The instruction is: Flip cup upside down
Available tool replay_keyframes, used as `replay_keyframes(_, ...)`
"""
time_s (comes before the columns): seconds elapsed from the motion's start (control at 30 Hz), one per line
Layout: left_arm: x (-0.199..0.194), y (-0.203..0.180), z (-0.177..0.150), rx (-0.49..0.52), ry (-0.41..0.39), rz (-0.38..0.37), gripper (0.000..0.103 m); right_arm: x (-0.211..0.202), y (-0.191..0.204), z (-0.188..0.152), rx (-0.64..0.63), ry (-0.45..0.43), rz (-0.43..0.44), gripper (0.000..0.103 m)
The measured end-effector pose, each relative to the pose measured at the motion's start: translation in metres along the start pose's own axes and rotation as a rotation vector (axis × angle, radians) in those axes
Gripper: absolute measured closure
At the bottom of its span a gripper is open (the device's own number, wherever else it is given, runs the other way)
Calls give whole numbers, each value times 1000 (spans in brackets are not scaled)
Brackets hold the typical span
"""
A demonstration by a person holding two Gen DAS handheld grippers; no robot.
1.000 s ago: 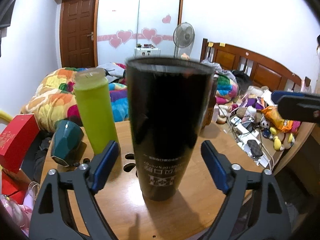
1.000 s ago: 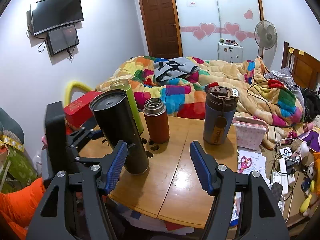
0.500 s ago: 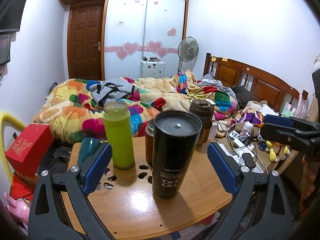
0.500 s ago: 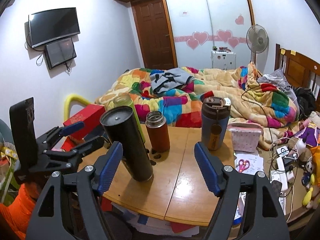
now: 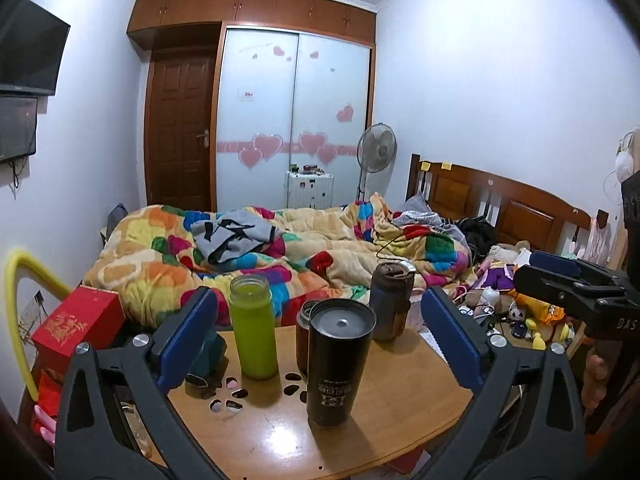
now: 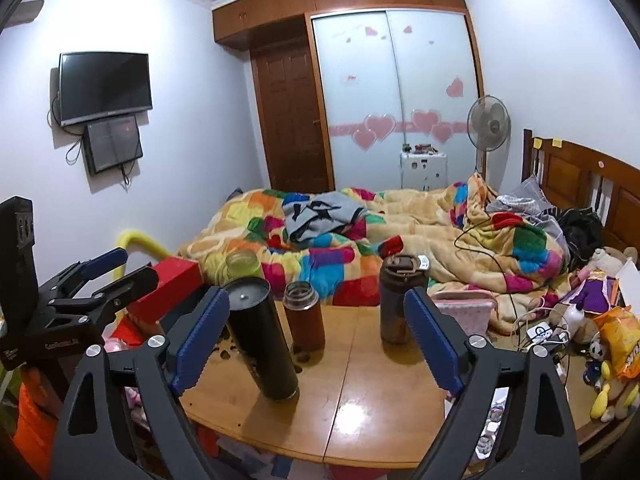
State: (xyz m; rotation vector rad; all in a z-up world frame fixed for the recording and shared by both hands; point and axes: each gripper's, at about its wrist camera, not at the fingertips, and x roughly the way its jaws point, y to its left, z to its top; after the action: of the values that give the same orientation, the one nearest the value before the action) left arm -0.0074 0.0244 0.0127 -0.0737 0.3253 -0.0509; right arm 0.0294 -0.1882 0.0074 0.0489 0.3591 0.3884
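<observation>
A tall black cup [image 5: 338, 364] stands upside down on the wooden table [image 5: 400, 396], its closed base facing up and its white print inverted. It also shows in the right wrist view [image 6: 262, 340]. My left gripper [image 5: 320, 340] is open and empty, held back from the cup and above the table's near edge. My right gripper [image 6: 316, 340] is open and empty, back from the table; the cup stands in front of its left finger [image 6: 198, 334].
A green bottle [image 5: 253, 326], a small brown flask [image 6: 304, 316] and a dark lidded travel mug [image 6: 398, 300] stand on the table. A teal cup [image 5: 210, 354] lies behind my left finger. A red box [image 5: 76, 322] is at left, the bed behind.
Both grippers have pulled back and up from the table. The black cup, close between my left fingers a second ago, now stands free and farther away.
</observation>
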Motion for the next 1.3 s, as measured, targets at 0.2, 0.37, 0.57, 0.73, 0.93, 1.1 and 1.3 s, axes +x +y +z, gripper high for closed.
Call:
replay_keyframes(0.2,-10,-6,4,25,-30,11,0,-13,4,5,4,-35,-7,7)
replay_keyframes(0.37,-14,-5,6,0,-33,-3,0,-20,2,4,23,-57,-5,0)
replay_keyframes(0.57,-20,-8,7,10,-53,8,0,-21,2,3,28,-62,-23,0)
replay_keyframes(0.73,-22,-11,7,22,-59,4,0,-21,3,4,24,-68,-23,0)
replay_keyframes(0.93,-24,-12,8,16,-60,-2,0,-22,8,5,15,-72,-18,0)
replay_keyframes(1.1,-25,-12,8,18,-65,2,0,-24,13,4,0,-81,-29,0)
replay_keyframes(1.3,-22,-14,7,24,-59,13,0,-25,15,3,5,-70,-28,0)
